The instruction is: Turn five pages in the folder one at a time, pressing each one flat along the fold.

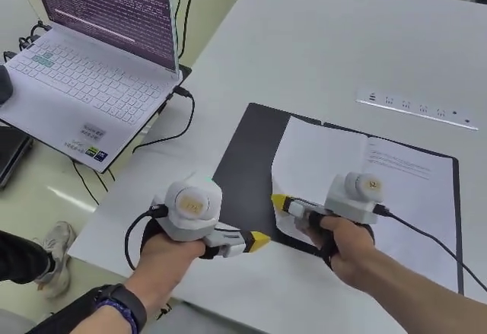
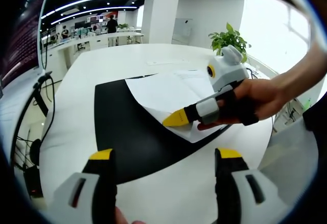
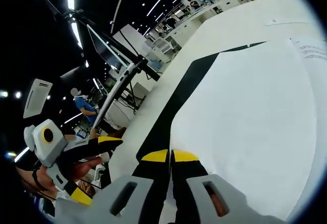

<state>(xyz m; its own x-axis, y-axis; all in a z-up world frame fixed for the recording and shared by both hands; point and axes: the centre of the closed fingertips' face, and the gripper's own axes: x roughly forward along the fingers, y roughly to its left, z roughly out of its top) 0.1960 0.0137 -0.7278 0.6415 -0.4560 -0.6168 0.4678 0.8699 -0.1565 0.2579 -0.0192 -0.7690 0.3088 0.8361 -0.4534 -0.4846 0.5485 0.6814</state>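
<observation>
On the white bench [image 1: 319,37] in the head view, I see the black folder [image 1: 247,167] lying open with a white page [image 1: 358,189] on top. The page's left edge bows up off the black cover. My right hand [image 1: 346,246] reaches in from the near side and holds the right tool [image 1: 280,199] level, its yellow tip at that raised edge. The left hand [image 1: 171,254] holds the left tool [image 1: 255,240] low over the bench, just beside the folder's near corner. Printed lines run across the page's far corner, too small for me to read. A laptop [image 1: 84,75] and a power strip [image 1: 418,109] sit further off; their markings are unreadable too.

From the left gripper view, the left tool [image 2: 164,155] is released, jaws wide apart above the bench and the folder [image 2: 127,132]. The right tool [image 2: 176,118] has its tip on the near edge of the page [image 2: 163,94].

From the right gripper view, the right tool [image 3: 169,156] is clenched, jaws together on the edge of the page [image 3: 245,112] where it meets the folder [image 3: 173,106]. The left tool [image 3: 96,168] hangs off to the side.
</observation>
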